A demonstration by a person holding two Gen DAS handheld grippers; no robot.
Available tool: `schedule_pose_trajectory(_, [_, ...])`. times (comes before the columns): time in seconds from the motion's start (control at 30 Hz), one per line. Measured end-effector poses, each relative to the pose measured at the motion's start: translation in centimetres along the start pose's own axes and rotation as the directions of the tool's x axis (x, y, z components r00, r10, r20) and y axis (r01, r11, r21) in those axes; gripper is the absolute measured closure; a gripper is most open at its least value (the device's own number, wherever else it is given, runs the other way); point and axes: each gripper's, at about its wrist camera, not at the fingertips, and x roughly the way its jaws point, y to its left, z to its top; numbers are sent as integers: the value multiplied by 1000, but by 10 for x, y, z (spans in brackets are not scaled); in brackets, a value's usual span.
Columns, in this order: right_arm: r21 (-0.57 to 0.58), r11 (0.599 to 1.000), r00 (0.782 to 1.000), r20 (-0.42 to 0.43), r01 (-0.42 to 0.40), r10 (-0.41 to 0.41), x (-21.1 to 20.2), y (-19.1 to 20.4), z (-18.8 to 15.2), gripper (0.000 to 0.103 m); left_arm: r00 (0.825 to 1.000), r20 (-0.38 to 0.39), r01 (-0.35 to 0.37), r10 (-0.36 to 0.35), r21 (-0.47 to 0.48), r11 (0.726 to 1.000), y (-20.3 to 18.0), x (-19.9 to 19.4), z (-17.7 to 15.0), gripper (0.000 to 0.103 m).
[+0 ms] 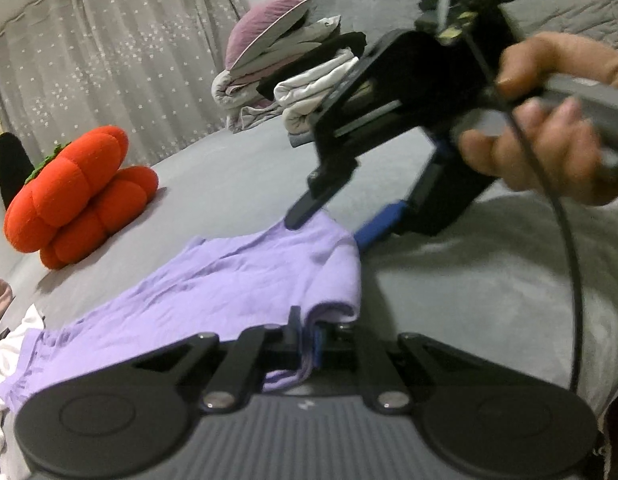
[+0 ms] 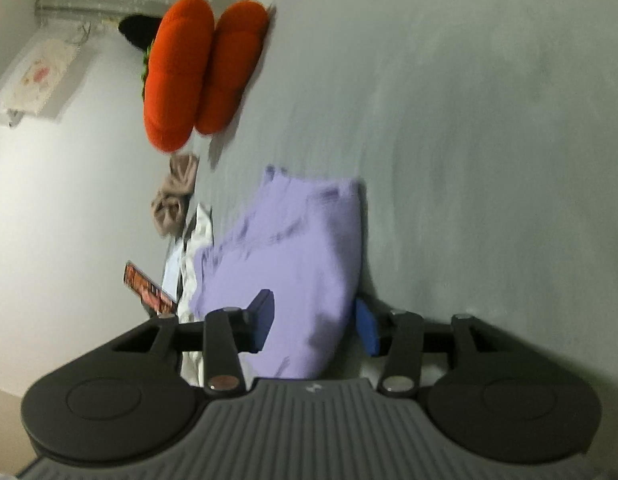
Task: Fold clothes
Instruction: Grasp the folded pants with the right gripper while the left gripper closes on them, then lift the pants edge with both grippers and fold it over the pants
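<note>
1. Clearly, the soft lilac knit garment (image 1: pixel 213 280) is lying partly spread on the grey quilted bed cover (image 1: pixel 469 280), its near edge doubled over, which suggests a fold is being carried across.
2. The left gripper (image 1: pixel 307 340) is pinching that doubled near edge: its fingers are drawn close together with lilac cloth between them, probably to keep the layers aligned.
3. The right gripper (image 2: pixel 315 326) is standing with its blue-padded fingers (image 2: pixel 367 326) wide apart, straddling a raised hump of the same cloth; the fabric is sitting between them, and whether it is touching either pad I cannot tell.
4. Seen from the left wrist, a hand (image 1: pixel 549 136) is angling that tool down at the garment's far edge.
5. Folded clothes are waiting in a pile (image 1: pixel 301 80) behind, and two orange pumpkin-shaped plush cushions (image 1: pixel 81 196) are sitting well apart to the side.
</note>
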Motion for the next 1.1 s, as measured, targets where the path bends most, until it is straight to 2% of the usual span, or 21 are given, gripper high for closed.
schedule_pose_trajectory(0.03, [-10, 1000, 1000, 24, 12, -11, 3, 1, 3, 69, 1000, -1, -5, 5, -5, 1000, -1, -1, 0, 98])
schedule_pose_trajectory(0.13, [-15, 999, 995, 88, 50, -48, 13, 2, 10, 87, 1000, -5, -20, 20, -19, 1000, -3, -3, 0, 99])
schedule_pose_trajectory(0.2, [-4, 998, 992, 115, 58, -57, 17, 1, 13, 92, 1000, -8, -30, 30, -28, 999, -4, -4, 1, 99])
schedule_pose_trajectory(0.33, [18, 998, 986, 156, 64, -66, 19, 1, 14, 93, 999, -17, -46, 45, -46, 998, -6, -4, 9, 99])
schedule_pose_trajectory(0.47, [18, 997, 979, 191, 73, -75, 3, -1, 13, 94, 999, -19, -49, 47, -77, 996, -11, -8, 20, 99])
schedule_pose_trajectory(0.83, [87, 993, 955, 277, 81, -102, -52, -23, 1, 94, 996, 34, 86, -82, -154, 984, -55, -22, 42, 99])
schedule_pose_trajectory(1.0, [99, 991, 949, 294, 89, -114, -63, -17, 0, 94, 992, 56, 126, -115, -277, 953, -46, -25, 41, 99])
schedule_pose_trajectory(1.1, [82, 991, 948, 292, 103, -123, -57, -2, 2, 94, 986, 72, 165, -149, -391, 906, -25, -27, 39, 99])
